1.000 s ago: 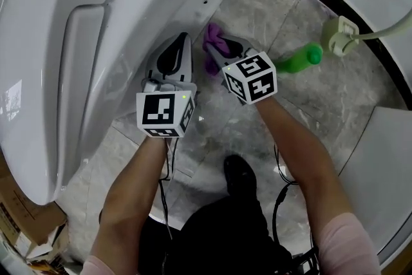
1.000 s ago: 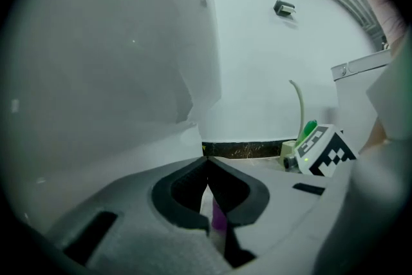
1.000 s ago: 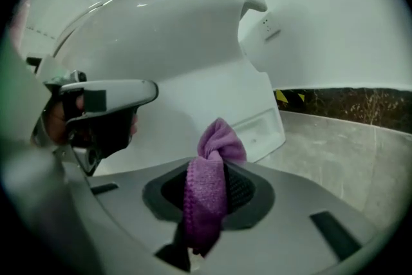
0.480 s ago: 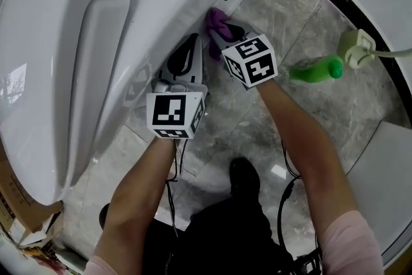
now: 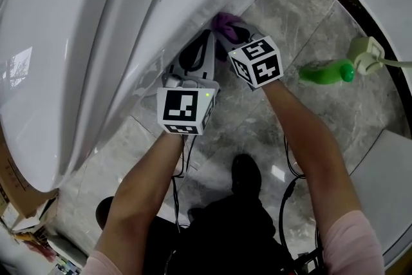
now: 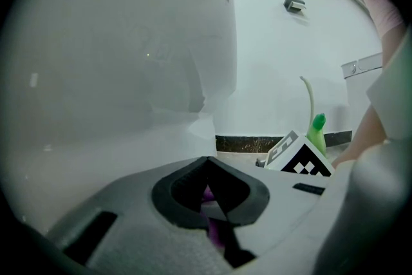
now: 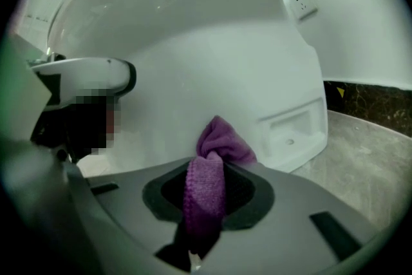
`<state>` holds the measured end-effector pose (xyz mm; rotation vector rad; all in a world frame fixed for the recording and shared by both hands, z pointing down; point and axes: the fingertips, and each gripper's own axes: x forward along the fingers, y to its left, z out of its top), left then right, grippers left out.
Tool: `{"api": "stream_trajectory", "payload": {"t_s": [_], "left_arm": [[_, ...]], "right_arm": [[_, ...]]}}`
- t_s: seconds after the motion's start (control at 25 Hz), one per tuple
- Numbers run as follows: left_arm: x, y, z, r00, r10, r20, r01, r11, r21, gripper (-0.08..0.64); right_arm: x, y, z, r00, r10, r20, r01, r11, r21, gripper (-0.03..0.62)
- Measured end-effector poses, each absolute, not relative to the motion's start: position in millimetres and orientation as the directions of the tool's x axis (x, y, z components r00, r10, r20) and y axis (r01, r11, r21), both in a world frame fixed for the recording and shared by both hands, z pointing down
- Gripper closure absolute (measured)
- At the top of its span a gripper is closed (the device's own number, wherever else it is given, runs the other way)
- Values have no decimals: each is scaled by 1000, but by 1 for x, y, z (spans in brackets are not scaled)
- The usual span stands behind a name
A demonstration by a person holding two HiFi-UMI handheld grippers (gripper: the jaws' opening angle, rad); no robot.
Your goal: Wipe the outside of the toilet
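The floor (image 5: 373, 106) is grey marbled tile with a dark strip along its far edge. The white toilet (image 5: 96, 42) stands on it; a green bottle (image 5: 325, 71) lies on its side to the right (just beside a white plug block (image 5: 365, 53)), and a black shoe (image 5: 246, 175) rests nearer

One toilet (image 5: 77, 42), one purple cloth (image 5: 223, 22), probably one green bottle (image 5: 325, 72), two grippers (image 6: 209, 163) (image 7: 207, 170).

Left claw (image 5: 206, 42) closed, close beside right claw (image 7: 205, 169) clamped on purple cloth (image 7: 223, 138).

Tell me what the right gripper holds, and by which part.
The right gripper is shut on the purple cloth, gripping a bunched strip; one end bulges past the jaws.
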<state>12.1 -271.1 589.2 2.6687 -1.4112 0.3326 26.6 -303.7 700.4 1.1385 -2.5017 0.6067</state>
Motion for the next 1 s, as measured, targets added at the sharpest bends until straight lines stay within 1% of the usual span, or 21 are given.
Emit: {"api": "stream_trajectory", "payload": {"t_s": [0.52,1.0], "left_arm": [[-18,-246,586,503,-833,232,-855,-518,-7,554],[-61,-217,584,449,-864,228,-887,-462,-2,554]], "right_arm": [[-19,-269,702,-684,-556,473,-711,654,-258,513],[-52,-245,699,-718,-514,468,-679,665,-311,514]]}}
